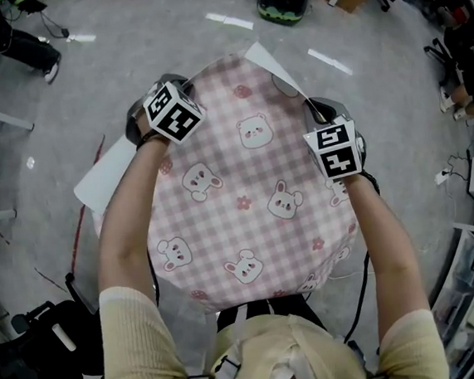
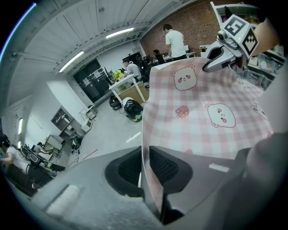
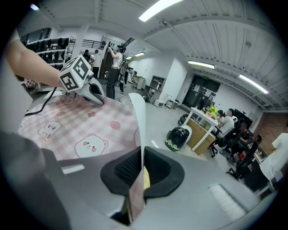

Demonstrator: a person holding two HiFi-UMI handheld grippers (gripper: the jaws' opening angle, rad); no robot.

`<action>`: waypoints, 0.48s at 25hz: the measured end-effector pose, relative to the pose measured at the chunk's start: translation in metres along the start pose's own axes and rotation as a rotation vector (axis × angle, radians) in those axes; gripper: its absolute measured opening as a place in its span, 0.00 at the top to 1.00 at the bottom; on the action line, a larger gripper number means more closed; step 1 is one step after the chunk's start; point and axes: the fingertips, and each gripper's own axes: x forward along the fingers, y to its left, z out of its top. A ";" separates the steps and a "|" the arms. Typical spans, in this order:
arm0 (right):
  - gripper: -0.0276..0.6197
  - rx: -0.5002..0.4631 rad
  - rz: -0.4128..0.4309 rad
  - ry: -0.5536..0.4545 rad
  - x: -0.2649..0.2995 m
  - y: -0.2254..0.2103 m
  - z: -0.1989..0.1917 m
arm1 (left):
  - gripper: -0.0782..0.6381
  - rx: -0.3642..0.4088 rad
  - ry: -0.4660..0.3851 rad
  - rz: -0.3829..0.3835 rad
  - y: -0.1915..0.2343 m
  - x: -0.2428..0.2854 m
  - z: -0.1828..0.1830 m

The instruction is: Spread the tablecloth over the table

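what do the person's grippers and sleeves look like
The left gripper and right gripper have grey moulded bodies with black ribbed pads. Each carries a white cube with black square markers. Black cables run along the arms. The sleeves are short and pale yellow.

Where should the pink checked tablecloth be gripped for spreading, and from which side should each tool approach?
Grip its two opposite side edges, one tool each, approaching edge-on from the outside. The tablecloth is thin and limp, so only an edge slips between jaws. The left tool and right tool are shut on those edges, holding it stretched flat between them.
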 end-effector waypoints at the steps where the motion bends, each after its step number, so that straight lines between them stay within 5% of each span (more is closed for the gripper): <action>1: 0.94 -0.020 -0.033 -0.056 -0.004 -0.005 0.013 | 0.82 0.008 -0.038 0.068 0.015 -0.012 0.009; 4: 0.94 -0.030 -0.077 -0.114 -0.032 0.005 0.012 | 0.81 0.011 -0.097 0.181 0.013 -0.051 0.011; 12: 0.87 0.002 -0.158 -0.139 -0.054 -0.004 0.006 | 0.78 -0.045 -0.175 0.289 0.016 -0.085 0.008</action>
